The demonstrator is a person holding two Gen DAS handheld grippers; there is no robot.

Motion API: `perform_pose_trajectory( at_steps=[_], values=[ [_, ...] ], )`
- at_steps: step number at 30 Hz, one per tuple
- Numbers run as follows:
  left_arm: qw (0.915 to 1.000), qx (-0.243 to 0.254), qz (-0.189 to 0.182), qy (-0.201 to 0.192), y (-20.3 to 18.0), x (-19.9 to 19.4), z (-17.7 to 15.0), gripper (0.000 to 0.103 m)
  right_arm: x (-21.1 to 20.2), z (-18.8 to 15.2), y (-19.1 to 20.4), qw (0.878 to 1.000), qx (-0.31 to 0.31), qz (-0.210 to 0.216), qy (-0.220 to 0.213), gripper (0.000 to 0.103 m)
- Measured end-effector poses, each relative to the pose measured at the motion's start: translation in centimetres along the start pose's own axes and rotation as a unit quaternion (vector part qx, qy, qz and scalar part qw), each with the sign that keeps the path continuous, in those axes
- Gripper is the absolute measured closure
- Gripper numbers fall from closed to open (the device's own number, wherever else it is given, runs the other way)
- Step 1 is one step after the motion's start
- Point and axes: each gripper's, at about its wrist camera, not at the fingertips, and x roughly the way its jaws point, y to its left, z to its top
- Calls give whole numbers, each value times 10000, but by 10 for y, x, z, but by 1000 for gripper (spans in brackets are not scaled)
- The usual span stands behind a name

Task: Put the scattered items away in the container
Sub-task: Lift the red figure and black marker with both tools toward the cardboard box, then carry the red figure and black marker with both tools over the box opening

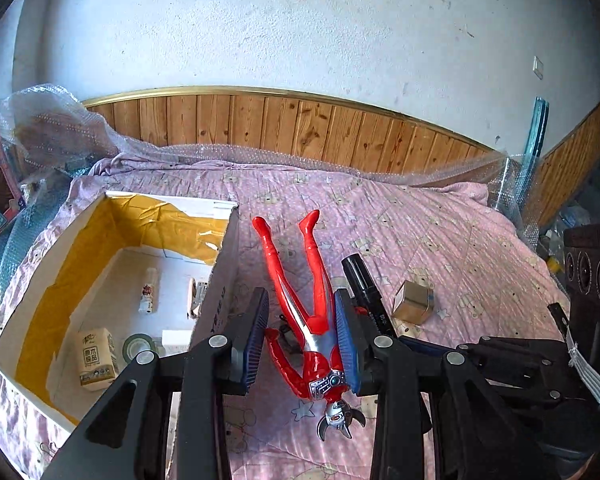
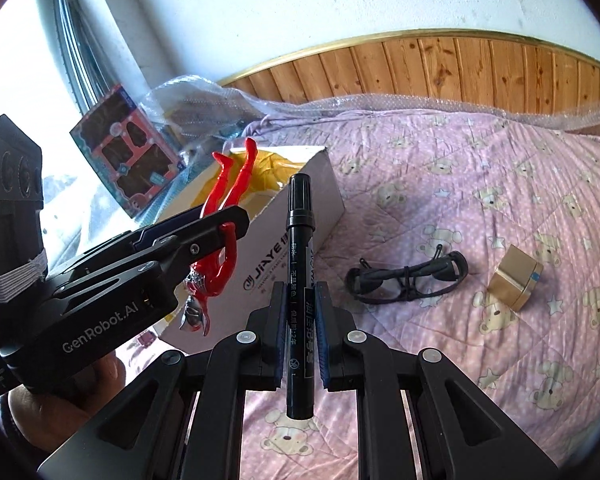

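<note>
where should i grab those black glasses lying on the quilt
Take the black-framed glasses at the thin bridge between the two lenses, coming straight down from above. They lie flat on the pink quilt with arms folded, so the bridge is the narrowest part the fingers could close across.

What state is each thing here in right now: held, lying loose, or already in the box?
Left gripper: shut on toy figure.
Right gripper: shut on marker.
Glasses: loose on bedspread.
Gold cube: loose.
Box: open.
Tissue pack, tape roll: inside box.
</note>
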Motion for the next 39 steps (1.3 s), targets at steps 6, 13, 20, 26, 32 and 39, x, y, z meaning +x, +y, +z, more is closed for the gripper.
perform_pose_trajectory(
  at_steps=[6, 13, 20, 26, 32, 39],
  values=[
    [9997, -149, -50, -180, 17, -17, 9, 69, 2, 12, 29, 9997, -255, -23, -9, 89],
    [9985, -435, -141, -302, 42, -30, 17, 69, 0, 25, 65, 9989, -471, 32, -66, 89],
    [9964, -705, -183, -424, 62, -39, 25, 69, -4, 42, 90, 9977, -667, -35, -96, 89],
    [9935, -952, -200, -586, 80, -50, 35, 69, 1, 54, 103, 9965, -818, -129, -66, 89],
    [9887, -1393, -326, -448, 109, -46, 37, 69, 12, 64, 109, 9963, -845, -150, -10, 89],
    [9884, -1478, -307, -184, 135, -35, 59, 69, 24, 79, 113, 9960, -884, -136, 33, 89]
  ],
)
